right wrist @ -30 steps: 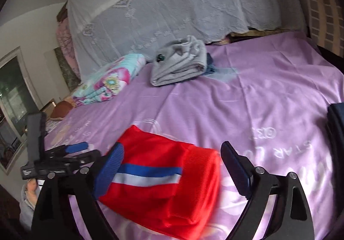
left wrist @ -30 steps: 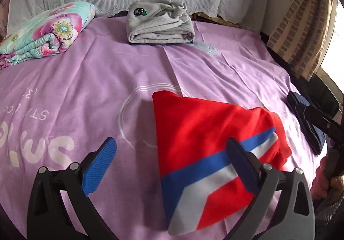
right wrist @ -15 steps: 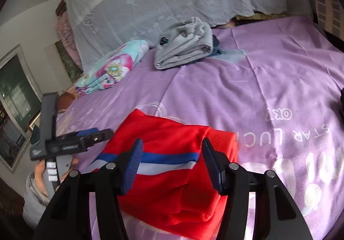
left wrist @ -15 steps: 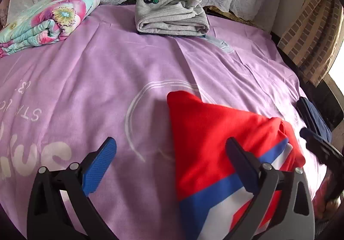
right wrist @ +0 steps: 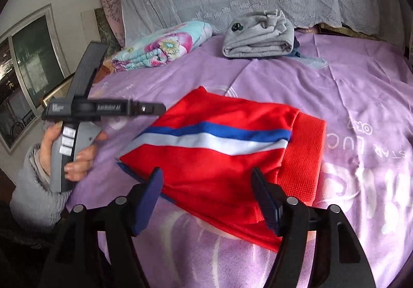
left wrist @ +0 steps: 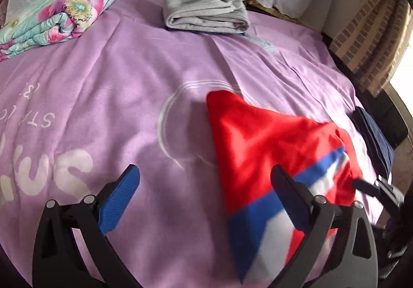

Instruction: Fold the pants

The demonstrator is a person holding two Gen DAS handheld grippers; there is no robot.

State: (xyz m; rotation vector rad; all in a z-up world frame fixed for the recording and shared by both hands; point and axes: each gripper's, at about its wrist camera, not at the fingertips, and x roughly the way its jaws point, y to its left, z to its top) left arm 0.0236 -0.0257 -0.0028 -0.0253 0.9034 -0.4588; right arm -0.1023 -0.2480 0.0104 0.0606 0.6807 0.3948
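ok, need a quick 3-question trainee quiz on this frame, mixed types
1. True or false: the right claw is shut on the red pants.
2. Multiple choice: what lies at the far end of the bed beside the floral quilt?
A. a folded grey garment
B. a laptop
C. a stack of books
3. Fill in: the stripes across the red pants are blue and ____.

Key: 1 false, both the right claw and the left claw are open and hold nothing; 2 A, the grey garment; 3 white.
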